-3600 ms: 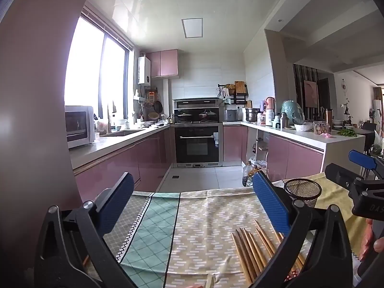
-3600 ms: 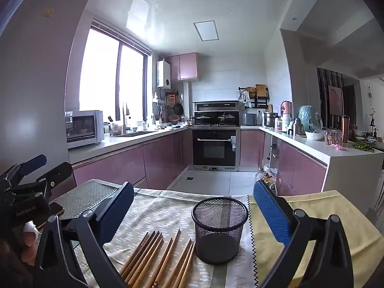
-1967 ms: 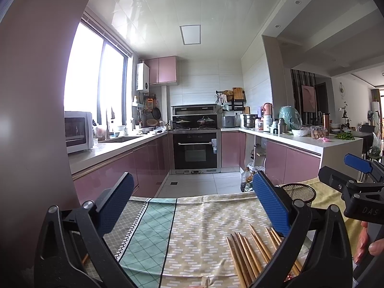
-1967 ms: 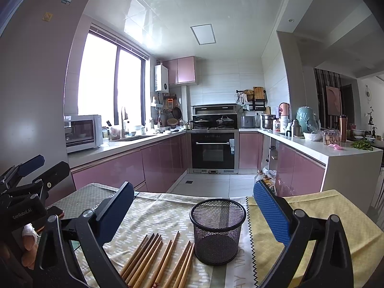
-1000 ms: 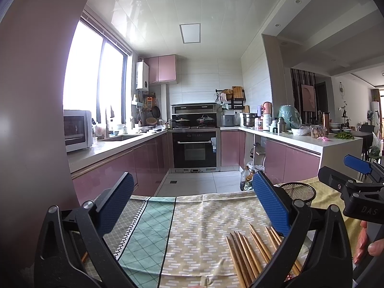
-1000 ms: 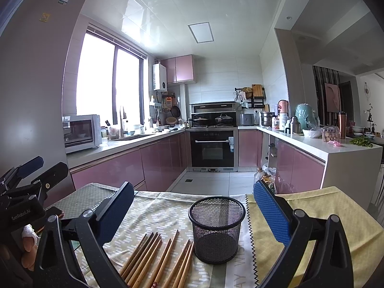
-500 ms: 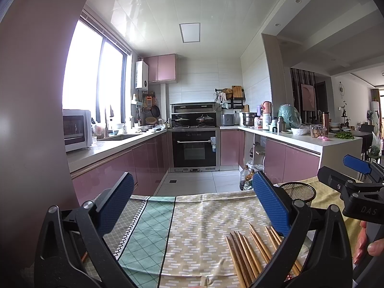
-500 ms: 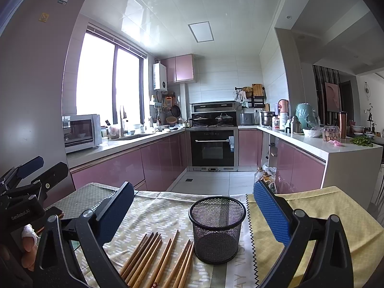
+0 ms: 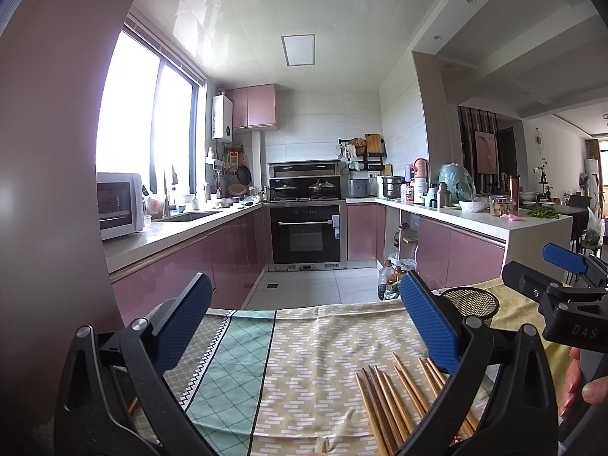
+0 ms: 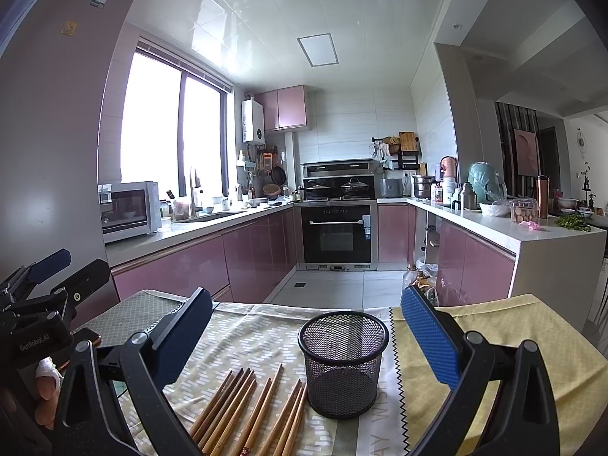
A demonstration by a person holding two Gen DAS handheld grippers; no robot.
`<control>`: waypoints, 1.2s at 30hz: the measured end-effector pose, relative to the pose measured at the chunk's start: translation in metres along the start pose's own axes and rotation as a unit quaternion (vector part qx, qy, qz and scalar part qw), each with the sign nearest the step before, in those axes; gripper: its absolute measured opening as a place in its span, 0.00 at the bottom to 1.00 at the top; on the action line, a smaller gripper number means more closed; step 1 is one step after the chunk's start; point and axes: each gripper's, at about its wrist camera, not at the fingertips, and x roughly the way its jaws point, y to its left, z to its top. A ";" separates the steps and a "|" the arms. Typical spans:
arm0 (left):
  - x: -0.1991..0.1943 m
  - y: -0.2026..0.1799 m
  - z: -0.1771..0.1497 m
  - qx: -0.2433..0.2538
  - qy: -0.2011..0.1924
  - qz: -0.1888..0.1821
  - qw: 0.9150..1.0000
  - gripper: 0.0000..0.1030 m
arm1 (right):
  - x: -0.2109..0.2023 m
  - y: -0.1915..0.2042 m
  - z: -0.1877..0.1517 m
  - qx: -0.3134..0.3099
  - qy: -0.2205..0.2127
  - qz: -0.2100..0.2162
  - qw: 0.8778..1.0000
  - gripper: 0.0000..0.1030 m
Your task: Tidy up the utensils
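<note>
Both grippers hover above a table covered with patterned cloths, each with its blue-padded jaws spread wide and nothing between them. The left gripper (image 9: 304, 326) looks over a beige brick-pattern cloth (image 9: 323, 345) and a green diamond-pattern strip (image 9: 228, 361) to its left. The right gripper (image 10: 306, 326) faces the same beige cloth, with a yellow cloth (image 10: 494, 326) to its right.

The wooden chopsticks (image 10: 250, 410) lie loose on the beige cloth in a rough fan, just beside the black mesh cup (image 10: 343, 361), which stands upright and shows nothing inside. In the right wrist view the whole cup is visible, centred between the jaws, with the chopsticks to its left. In the left wrist view only the cup's rim (image 9: 471, 302) shows, behind the gripper's right finger, and the chopsticks (image 9: 395, 399) lie at lower right, partly hidden by that finger.

Each view catches the other gripper at its edge: the right gripper's body and a hand (image 9: 581, 383) at the right edge of the left view, the left gripper's body and a bandaged fingertip (image 10: 47, 372) at the left edge of the right view.

Behind the table is a kitchen with pink cabinets (image 10: 247, 258), an oven (image 10: 336, 233) and a microwave (image 10: 127, 211).
</note>
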 end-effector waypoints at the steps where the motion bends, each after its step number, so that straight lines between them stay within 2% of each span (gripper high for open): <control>1: 0.000 0.000 0.000 0.000 0.000 0.000 1.000 0.95 | 0.000 0.000 0.000 0.000 0.000 0.000 1.000 0.94; 18: 0.004 0.002 0.001 0.000 0.013 -0.006 1.000 0.95 | 0.002 -0.003 0.001 0.004 0.010 0.006 1.000 0.94; 25: 0.007 0.002 -0.002 0.006 0.031 -0.015 0.999 0.95 | 0.005 -0.003 -0.001 0.001 0.039 0.029 0.999 0.94; 28: 0.016 0.003 -0.007 0.009 0.058 -0.028 0.998 0.95 | 0.009 -0.003 -0.007 -0.004 0.076 0.053 0.996 0.94; 31: 0.028 0.003 -0.018 0.020 0.100 -0.042 0.994 0.88 | 0.016 -0.001 -0.020 -0.016 0.131 0.074 0.988 0.91; 36: 0.054 -0.001 -0.042 0.039 0.191 -0.076 0.978 0.74 | 0.042 0.003 -0.053 -0.032 0.245 0.095 0.964 0.67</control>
